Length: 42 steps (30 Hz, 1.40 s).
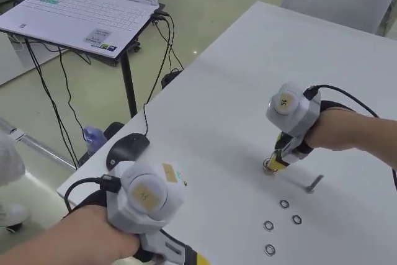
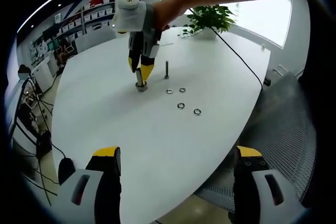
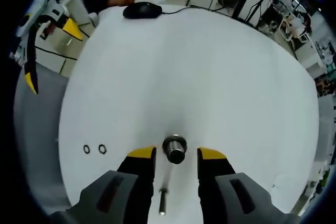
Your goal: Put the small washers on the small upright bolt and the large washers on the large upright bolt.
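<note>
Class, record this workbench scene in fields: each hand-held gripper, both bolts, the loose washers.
left hand-held gripper: open, empty, near the table edge
right hand-held gripper: open, jaws either side of the large bolt
small bolt: upright, beside the large bolt
washers: four loose, flat on the table

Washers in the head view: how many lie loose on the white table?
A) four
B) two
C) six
A: four washers lie flat and apart from one another on the table, near the small bolt.
</note>
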Tool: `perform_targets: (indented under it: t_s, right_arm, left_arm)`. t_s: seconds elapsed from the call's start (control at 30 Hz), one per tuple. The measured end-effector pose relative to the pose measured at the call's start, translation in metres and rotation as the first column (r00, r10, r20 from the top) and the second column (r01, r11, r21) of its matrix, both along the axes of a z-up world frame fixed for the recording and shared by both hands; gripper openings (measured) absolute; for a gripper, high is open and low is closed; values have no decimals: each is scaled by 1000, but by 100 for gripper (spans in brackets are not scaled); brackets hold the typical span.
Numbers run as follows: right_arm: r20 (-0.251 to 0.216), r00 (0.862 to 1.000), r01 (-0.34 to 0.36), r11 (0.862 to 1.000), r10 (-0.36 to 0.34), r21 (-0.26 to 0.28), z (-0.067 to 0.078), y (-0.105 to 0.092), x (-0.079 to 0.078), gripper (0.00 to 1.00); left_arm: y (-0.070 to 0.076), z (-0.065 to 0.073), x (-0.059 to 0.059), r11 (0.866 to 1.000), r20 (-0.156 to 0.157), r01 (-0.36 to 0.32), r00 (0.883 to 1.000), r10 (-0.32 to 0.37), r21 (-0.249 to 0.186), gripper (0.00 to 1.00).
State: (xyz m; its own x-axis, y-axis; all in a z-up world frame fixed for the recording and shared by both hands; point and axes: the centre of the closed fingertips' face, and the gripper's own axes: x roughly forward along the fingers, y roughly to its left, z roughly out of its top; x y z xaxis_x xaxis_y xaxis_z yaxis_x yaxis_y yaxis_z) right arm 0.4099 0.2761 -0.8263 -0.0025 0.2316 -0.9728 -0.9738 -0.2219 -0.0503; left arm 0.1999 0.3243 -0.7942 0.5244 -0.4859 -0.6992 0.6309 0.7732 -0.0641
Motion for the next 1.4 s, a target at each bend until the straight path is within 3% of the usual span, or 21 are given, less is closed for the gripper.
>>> perform_targets:
  t_s: [0.1,0.8,1.1,1.4]
  right_arm:
    - [22,998,-61,998,61,9,6,0,-2,32]
    - [5,1000,-24,999,24,41,23,-22,-15,32]
    - [-6,1000,-20,999,20,51,23,-34,-34,32]
    - [-28,1000,6,999,-5,52,14,-46,-51,32]
  left_arm:
    - [0,1,-1,1000,0,8,1000,-8,3,89]
    - [-6,8,3,999,17,49,999,-49,6,88]
    - [-10,10,5,998,30,56,998,-56,1,89]
    - [-10,9,2,999,27,40,999,-40,-2,92]
